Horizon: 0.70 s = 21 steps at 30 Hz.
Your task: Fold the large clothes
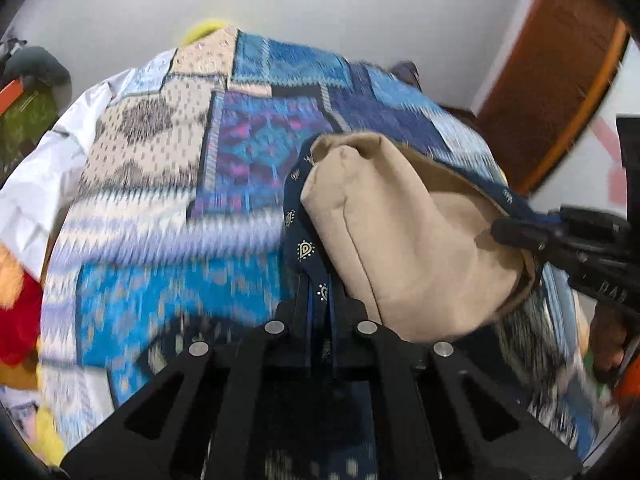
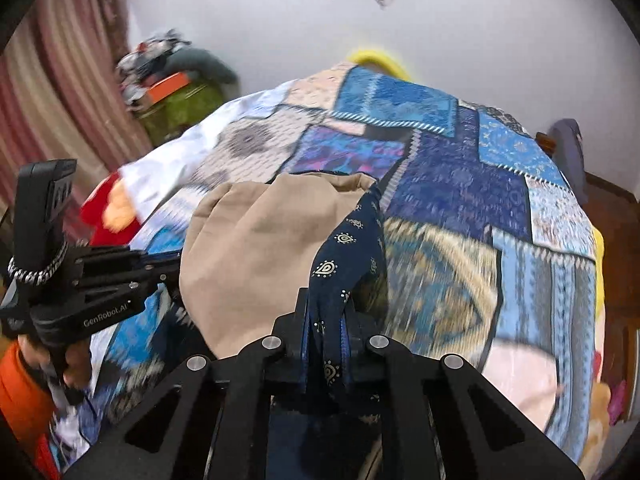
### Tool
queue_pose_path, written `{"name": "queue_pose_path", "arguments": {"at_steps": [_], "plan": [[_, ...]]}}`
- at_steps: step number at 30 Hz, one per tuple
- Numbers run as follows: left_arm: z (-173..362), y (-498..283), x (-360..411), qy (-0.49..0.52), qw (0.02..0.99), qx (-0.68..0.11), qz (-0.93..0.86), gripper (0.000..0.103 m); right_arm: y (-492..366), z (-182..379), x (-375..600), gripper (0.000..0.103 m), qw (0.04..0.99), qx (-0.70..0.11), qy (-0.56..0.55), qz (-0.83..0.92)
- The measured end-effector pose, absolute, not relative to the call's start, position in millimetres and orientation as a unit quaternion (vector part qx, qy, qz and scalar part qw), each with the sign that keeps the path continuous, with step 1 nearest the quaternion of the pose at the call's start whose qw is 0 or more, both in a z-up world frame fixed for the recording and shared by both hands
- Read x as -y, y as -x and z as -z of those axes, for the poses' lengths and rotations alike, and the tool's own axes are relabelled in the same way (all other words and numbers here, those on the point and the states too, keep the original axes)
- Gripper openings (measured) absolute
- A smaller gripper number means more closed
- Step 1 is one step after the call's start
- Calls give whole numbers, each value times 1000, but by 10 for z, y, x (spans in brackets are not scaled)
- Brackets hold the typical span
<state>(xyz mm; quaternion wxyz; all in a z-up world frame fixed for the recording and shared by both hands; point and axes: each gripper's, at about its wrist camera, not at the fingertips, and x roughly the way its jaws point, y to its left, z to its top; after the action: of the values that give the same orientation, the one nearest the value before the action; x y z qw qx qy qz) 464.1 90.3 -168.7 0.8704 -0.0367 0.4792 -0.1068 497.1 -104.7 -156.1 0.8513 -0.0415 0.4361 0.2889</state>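
Ahead of and beneath both grippers: bed (image 2: 552,216) under a patchwork bedspread (image 1: 168,184) of blue, purple and cream blocks, blurred. Beyond its far edge: white wall (image 2: 460,40); off to the far left of the right gripper, striped curtain (image 2: 52,92).

Between the two grippers, lifted off the bedspread: large garment (image 2: 256,248), beige side bulging outward, navy edge with small gold motifs (image 1: 298,220) running down into each set of jaws.

Left gripper (image 1: 318,304): clenched on the navy edge, cloth pinched between its fingers, beige bulk just to its right. Right gripper (image 2: 328,320): likewise clenched on a navy strip, beige bulk just to its left.

At the lower left of the right wrist view: hand (image 2: 72,368) on the left gripper's handle, orange sleeve (image 2: 20,392) behind it.
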Motion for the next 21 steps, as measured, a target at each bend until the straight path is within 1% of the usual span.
{"name": "queue_pose_path", "arguments": {"at_steps": [3,7,10,13,17,18,20,21], "plan": [[1889,-4227,-875,31,857,-502,113,6,-4484,1628,1101,9,834,-453,49,-312],[2369,-3851,-851,26,827,-553,96,6,-3903,1956,1114,10,821,-480,93,-296],[2667,-3702,-891,39,815,-572,82,7,-3632,2207,1155,10,818,-496,124,-264],[2886,-3580,-903,23,806,-589,53,7,-3514,2368,1236,10,806,-522,140,-239],[2856,-3451,-1030,36,804,-591,50,7,-3437,2276,1382,10,805,-529,122,-240],[2809,-3425,-1087,36,803,-593,48,10,-3421,2241,1411,10,805,-529,123,-241],[2680,-3398,-1170,27,807,-588,43,11,-3382,2195,1448,10,803,-528,132,-242],[2594,-3386,-1207,23,812,-582,40,16,-3356,2170,1470,10,804,-526,139,-240]]}}
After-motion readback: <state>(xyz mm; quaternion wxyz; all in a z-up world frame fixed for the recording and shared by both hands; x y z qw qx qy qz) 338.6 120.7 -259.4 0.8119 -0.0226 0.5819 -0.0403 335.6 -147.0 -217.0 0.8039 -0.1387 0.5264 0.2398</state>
